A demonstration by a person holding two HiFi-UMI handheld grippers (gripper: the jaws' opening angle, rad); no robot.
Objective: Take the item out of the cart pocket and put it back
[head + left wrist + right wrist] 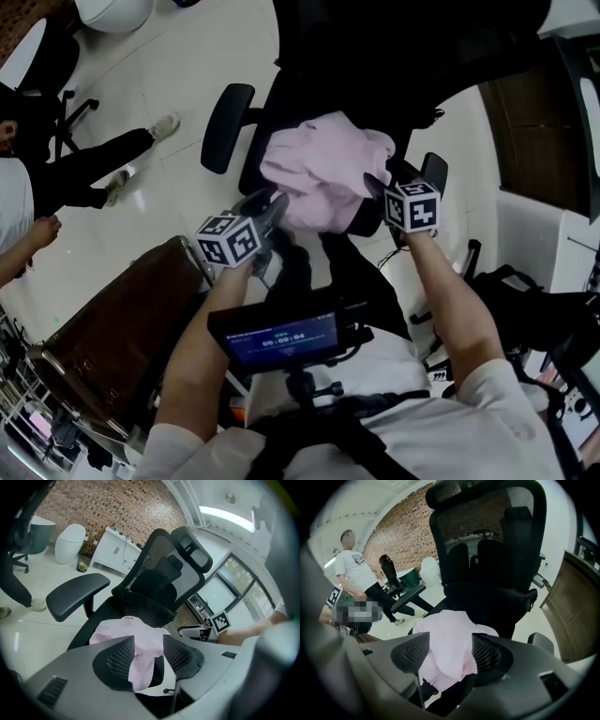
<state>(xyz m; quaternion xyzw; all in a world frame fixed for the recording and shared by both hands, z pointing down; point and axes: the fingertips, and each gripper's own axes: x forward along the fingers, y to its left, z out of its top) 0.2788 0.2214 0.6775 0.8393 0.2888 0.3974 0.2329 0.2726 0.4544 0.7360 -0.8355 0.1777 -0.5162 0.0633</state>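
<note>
Just ahead of both grippers, a crumpled pale-pink cloth [323, 173] lies on a black mesh office chair [227, 127]. The left gripper [148, 648] and right gripper [449, 653] have jaws spread, pinching nothing. No cart pocket shows; putting back seems undone.

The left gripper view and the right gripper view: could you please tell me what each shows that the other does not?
Only the left gripper view shows a white cabinet and large windows. Only the right gripper view shows a standing person's white T-shirt. Both show the pink cloth lying on the black office chair.
</note>
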